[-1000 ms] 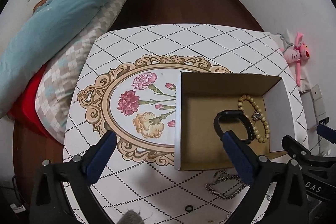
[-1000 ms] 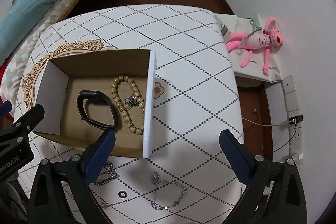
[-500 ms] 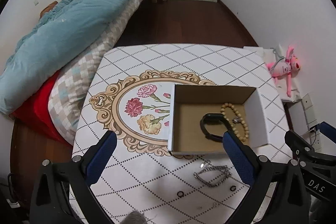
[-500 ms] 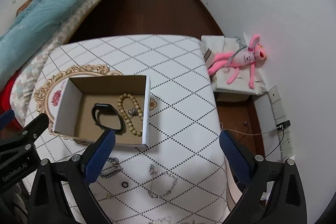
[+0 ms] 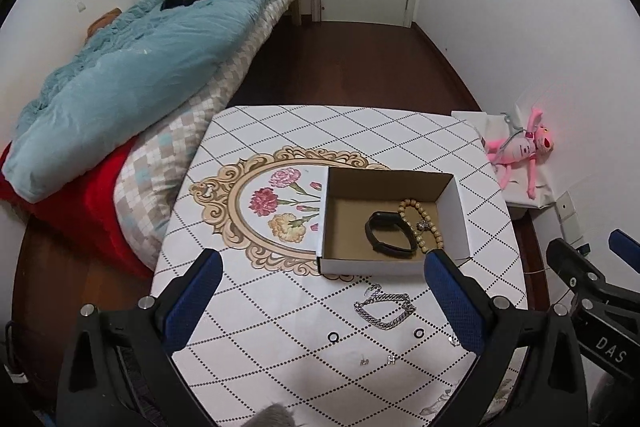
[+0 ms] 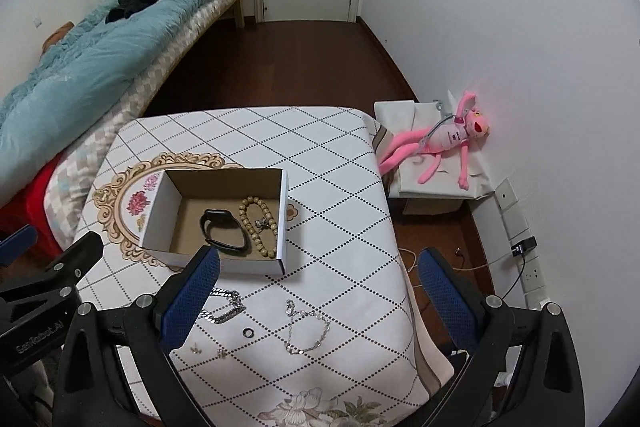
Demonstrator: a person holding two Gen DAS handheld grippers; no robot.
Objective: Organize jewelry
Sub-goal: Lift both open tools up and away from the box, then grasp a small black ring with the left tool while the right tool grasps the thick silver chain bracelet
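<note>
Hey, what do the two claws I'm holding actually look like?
Both match: the left claw and right claw have black plastic frames with silver screws, and two fingers faced with blue textured pads. White lettering marks their sides, "DAS" on the right one. No cables or sleeves show.

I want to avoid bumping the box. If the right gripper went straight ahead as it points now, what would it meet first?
Probably bare tablecloth just right of the cardboard box, not the box; depth is unclear. The right gripper is open and empty.

Band [image 5: 390,237] left of beads [image 5: 422,223] in box [image 5: 376,269], chain [image 5: 384,311] before box
</note>
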